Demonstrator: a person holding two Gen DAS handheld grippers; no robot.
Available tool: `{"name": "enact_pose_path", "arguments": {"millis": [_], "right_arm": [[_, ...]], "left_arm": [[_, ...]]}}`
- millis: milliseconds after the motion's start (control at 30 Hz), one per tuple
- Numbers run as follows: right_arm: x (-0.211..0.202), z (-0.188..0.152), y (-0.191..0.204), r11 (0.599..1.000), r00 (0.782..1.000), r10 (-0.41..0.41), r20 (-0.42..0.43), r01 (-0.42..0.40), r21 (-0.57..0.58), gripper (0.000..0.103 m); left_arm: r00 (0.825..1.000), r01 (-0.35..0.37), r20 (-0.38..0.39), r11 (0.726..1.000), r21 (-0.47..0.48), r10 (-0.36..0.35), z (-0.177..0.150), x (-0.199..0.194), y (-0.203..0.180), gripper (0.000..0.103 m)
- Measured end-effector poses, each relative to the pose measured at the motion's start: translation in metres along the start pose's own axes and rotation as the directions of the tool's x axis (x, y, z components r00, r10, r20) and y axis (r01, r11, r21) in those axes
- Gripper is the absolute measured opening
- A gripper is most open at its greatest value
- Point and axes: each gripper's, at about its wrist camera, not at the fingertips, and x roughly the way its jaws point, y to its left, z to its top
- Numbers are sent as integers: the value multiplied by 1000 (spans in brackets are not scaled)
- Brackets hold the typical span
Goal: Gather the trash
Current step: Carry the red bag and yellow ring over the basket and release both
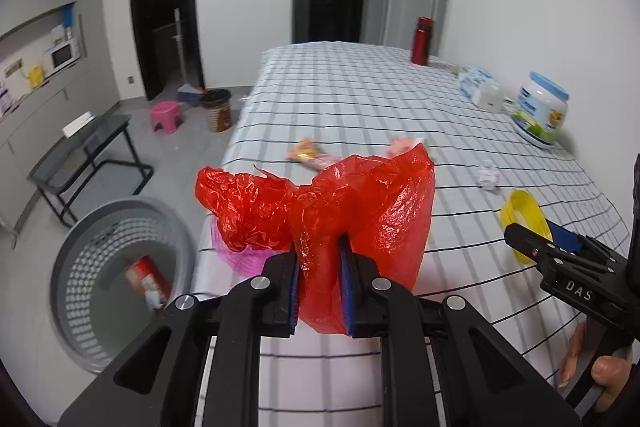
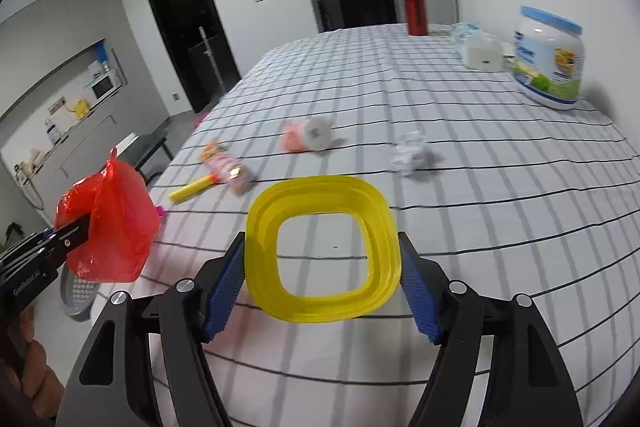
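Trash in left jaws: crumpled red plastic bag [image 1: 320, 211], pinched at its gathered middle between the narrow jaws of the left gripper [image 1: 319, 287], ballooning out above them.
Trash in right jaws: yellow square plastic ring [image 2: 322, 249], sitting between the wide jaws of the right gripper [image 2: 322, 287], both blue pads against its sides.
Counter: checked cloth [image 2: 480, 187], below both grippers.
Trash on counter: yellow tube [image 2: 192, 189], snack wrapper [image 2: 230, 167], crumpled white paper [image 2: 410, 155], beyond the ring.
Floor: grey perforated basket [image 1: 124, 283], left of the counter.
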Motion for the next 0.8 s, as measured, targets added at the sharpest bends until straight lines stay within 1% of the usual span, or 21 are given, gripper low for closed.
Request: {"name": "enact_pose_path", "arguments": {"millis": [167, 267, 433, 633, 800], "right_arm": [[6, -6, 37, 998, 999, 41, -23, -42, -45, 69], [10, -7, 61, 994, 997, 64, -36, -67, -83, 69], [17, -7, 101, 983, 993, 105, -57, -112, -146, 69], [34, -5, 154, 959, 982, 161, -96, -179, -218, 69], [51, -5, 201, 931, 967, 213, -137, -243, -273, 69]], "left_arm": [[998, -56, 7, 998, -31, 56, -9, -6, 37, 17], [996, -92, 2, 994, -65, 92, -16, -7, 63, 17], [992, -129, -5, 985, -116, 130, -25, -8, 97, 17], [985, -174, -14, 970, -169, 174, -30, -8, 135, 17], [977, -213, -24, 957, -196, 212, -35, -8, 164, 17]]}}
